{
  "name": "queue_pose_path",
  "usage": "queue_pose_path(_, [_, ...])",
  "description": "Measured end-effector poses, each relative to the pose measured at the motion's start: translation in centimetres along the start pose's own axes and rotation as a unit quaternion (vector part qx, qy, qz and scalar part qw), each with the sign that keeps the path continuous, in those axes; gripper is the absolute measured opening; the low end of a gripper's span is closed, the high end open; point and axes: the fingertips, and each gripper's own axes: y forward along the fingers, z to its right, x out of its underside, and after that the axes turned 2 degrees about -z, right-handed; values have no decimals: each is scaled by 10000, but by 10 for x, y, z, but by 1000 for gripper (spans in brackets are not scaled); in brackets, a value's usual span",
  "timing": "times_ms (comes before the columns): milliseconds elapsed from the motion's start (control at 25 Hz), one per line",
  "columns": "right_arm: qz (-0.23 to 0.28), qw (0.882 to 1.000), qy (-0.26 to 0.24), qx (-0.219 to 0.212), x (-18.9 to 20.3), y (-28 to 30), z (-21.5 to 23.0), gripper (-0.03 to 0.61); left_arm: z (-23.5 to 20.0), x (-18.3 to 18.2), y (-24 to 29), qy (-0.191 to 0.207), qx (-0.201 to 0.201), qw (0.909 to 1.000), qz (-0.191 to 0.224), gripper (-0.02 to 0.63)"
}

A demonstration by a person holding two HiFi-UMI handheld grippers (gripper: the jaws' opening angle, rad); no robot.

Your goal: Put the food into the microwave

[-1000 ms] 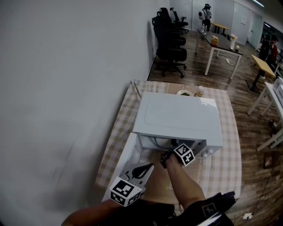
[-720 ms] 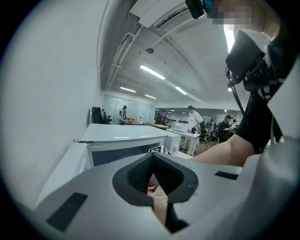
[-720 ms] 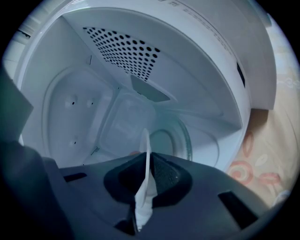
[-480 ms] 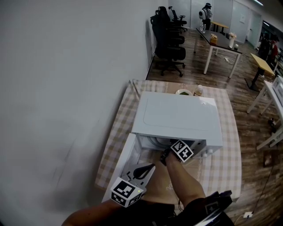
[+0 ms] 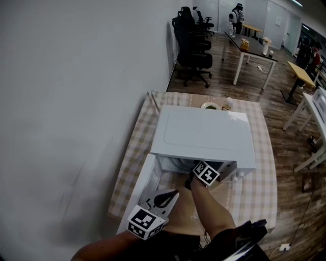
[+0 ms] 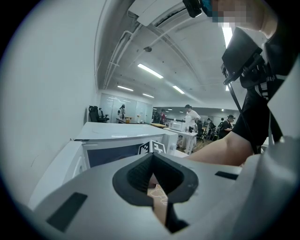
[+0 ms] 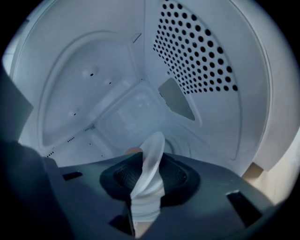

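Nearest, the left gripper (image 5: 168, 194) hangs clenched and empty just right of the open door (image 5: 142, 181) of the white microwave (image 5: 204, 133); the door swings out to the left. The right gripper (image 7: 146, 176) reaches into the cavity. Its jaws have just been opening and now stand slack about the rim of a white dish (image 7: 153, 149), seen edge-on between them. The dish sits inside the cavity, left of the perforated side wall (image 7: 197, 51). A small tan patch past its rim is too little seen to name. The person's forearm (image 5: 211, 209) fills the microwave's mouth. The microwave stands on a checked tablecloth (image 5: 258, 189). Behind it, at the table's far edge, a small plate holding something green (image 5: 211, 107) sits just beside a pale bottle (image 5: 228, 104). Farther off are black office chairs (image 5: 193, 47), a long desk (image 5: 254, 49) and a standing person (image 5: 238, 13).
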Motion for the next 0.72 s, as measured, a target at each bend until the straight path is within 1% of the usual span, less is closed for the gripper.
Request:
queue_pose_path(120, [-29,9995,-296,89,0,-2,1,125,2,0,0,0,38,10000,6,8])
queue_pose_path(280, [-108,9969,-754,207,3,-5,0,135,3,0,1,5,63,10000,-3,8])
queue_pose_path(520, [-194,9852,-1649,415,5,-11,-1,138,5,-1,1,13,107,9999,2,8])
queue_pose_path(720, [-269,9773,-2040,508,6,-13,-1,159,6,-1,1,-10,166,9999,27,8])
